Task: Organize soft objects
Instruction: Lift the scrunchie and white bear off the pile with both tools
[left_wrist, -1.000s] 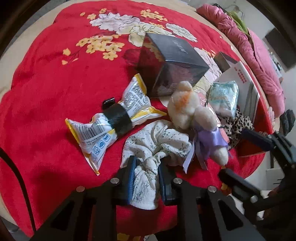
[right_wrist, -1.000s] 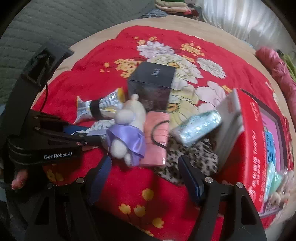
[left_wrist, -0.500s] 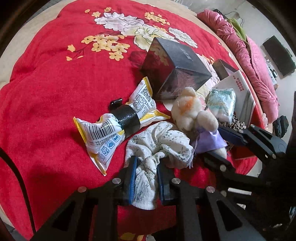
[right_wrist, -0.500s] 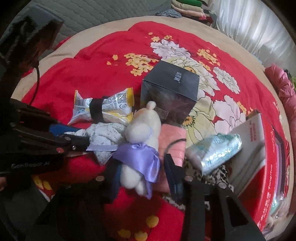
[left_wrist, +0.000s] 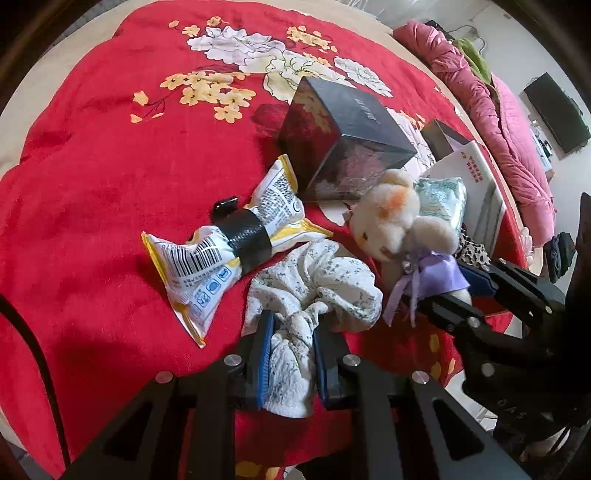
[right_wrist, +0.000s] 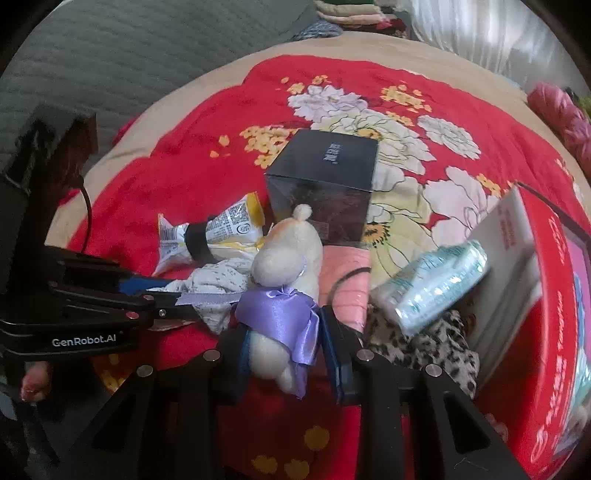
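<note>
**A:** What lies in front of the two grippers?

**B:** A red flowered blanket (left_wrist: 92, 184) covers everything. Ahead of both grippers stands a dark box (right_wrist: 321, 184). Off to the right gripper's right side leans a red carton (right_wrist: 554, 295), with a pale wrapped pack (right_wrist: 439, 284) resting against it. Ahead and left of the left gripper lies a snack bag (left_wrist: 229, 251) banded with black tape.

**A:** And the soft things?

**B:** The left gripper (left_wrist: 293, 354) is clamped tight on a white flowered cloth (left_wrist: 314, 280), which bunches up just ahead of its fingers. The right gripper (right_wrist: 284, 350) is closing its jaws around the lower body of a cream plush (right_wrist: 288, 258) with a purple bow; the toy sits between the pads, both against its sides.

**A:** How should the right grip be finished well?

**B:** I would judge: squeeze until the plush body gives, not just the slippery bow. The bow's ribbon trails toward the left gripper, so lift straight and slowly to avoid a snag. The cloth and plush touch, so part the two hands gently.
</note>
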